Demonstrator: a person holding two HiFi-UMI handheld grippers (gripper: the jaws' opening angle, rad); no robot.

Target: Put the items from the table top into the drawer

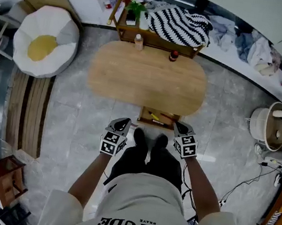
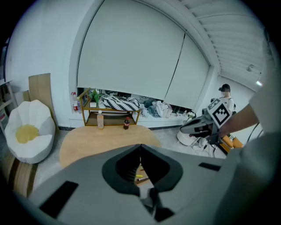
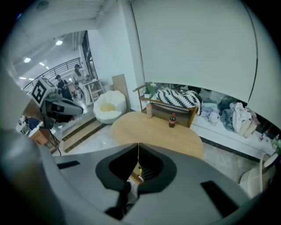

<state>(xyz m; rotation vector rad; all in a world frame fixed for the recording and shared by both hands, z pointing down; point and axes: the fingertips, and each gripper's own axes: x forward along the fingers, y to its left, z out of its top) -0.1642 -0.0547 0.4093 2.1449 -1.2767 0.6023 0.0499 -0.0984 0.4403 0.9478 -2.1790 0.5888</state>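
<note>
The oval wooden bench has grey tiled floor along its near and side edges, while its far edge butts against a low wooden shelf draped with a striped cloth. To the left sit a white beanbag and wooden steps; to the right, well apart, stands a round bin. Under the bench's near edge the drawer stands pulled out, holding a yellow stick and a thin pen-like thing beside it. 2 bottles, 1 pale bottle and 1 dark cola bottle, stand upright at the far edge; whether they rest on the bench or the shelf cannot be told. The left gripper and right gripper hang either side of the drawer, each with jaws together on nothing.
</note>
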